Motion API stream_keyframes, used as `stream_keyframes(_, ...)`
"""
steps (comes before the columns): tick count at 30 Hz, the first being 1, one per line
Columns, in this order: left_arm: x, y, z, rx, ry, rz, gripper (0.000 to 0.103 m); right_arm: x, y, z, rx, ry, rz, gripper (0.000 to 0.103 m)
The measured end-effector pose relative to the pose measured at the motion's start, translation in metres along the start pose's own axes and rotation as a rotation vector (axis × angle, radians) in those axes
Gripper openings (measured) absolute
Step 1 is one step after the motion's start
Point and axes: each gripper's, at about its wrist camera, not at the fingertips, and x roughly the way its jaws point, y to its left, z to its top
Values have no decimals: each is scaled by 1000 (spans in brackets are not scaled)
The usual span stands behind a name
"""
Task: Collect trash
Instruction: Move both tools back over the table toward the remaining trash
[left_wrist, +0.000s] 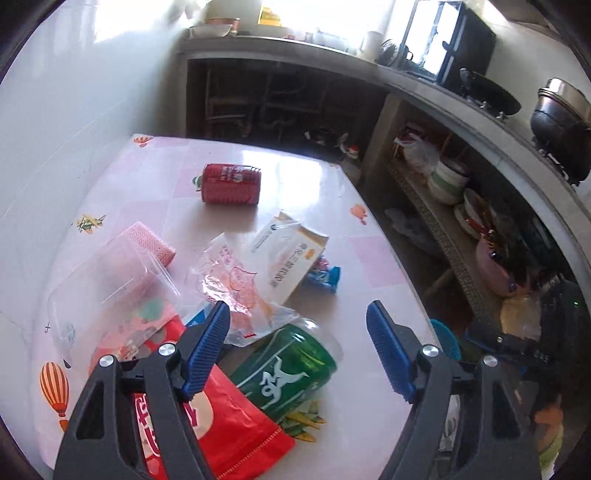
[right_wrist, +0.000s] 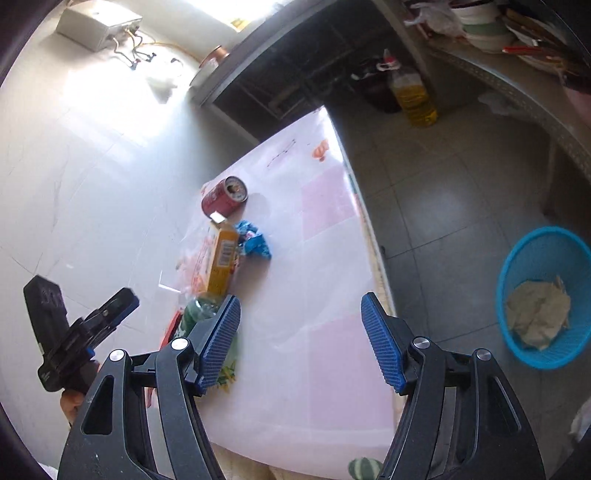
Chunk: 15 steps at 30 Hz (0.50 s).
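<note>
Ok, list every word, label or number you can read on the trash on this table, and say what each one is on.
No text reads clearly enough to quote.
green can: white stylised characters, not legible.
red can: white print, blurred.
white and orange box: Chinese characters, blurred; barcode on its end, digits too small.
red bag: large white letters, partly hidden.
clear plastic bag: red print, unreadable.

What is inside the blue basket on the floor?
The blue basket holds one crumpled beige paper lying at the bottom. Anything beneath that paper is covered, so it cannot be seen.
</note>
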Motion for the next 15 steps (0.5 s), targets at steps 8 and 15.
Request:
stream_keyframes(8, 64, 18, 20, -23, 119, 55, 74, 28, 20, 0, -48, 71, 19, 65)
stream_keyframes(15, 88, 28, 19, -49, 181, 94, 43, 28, 24, -6, -35, 87, 24, 65)
